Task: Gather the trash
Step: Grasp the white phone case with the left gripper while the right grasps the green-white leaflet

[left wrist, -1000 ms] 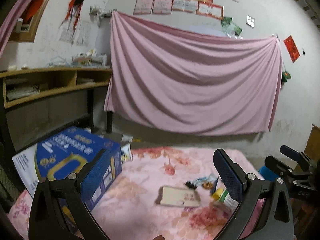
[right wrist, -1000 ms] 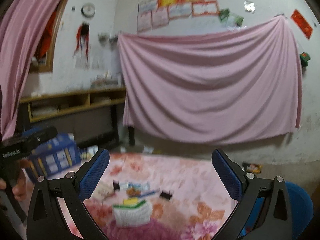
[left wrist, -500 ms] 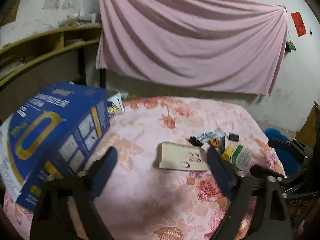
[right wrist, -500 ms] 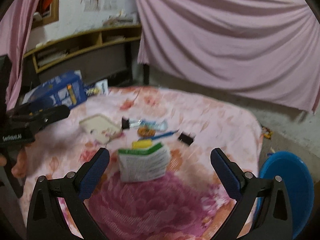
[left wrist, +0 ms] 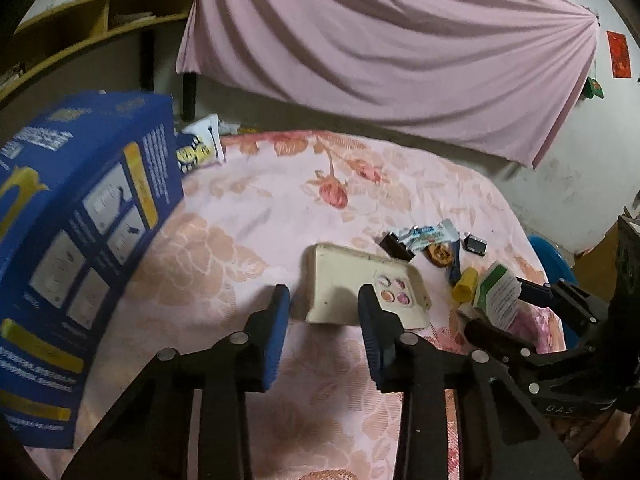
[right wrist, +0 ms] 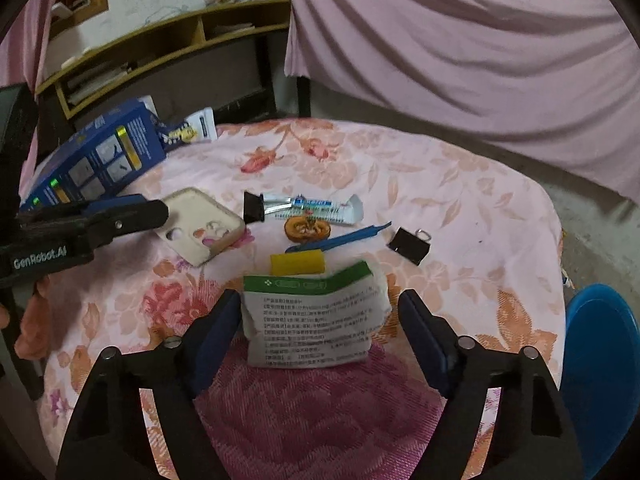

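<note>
One flat cream phone case, rounded corners.

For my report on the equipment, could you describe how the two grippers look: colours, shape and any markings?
Both are black plastic frames with silver screw heads and two angled fingers carrying blue textured pads. The left gripper shows white "GenRobot.AI" lettering on its side in the right wrist view. The right gripper looks the same; faint embossed letters are on its body in the left wrist view.

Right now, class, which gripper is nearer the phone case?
Left. The left gripper hangs just over the phone case; the right gripper straddles the white packet beside it.
</note>
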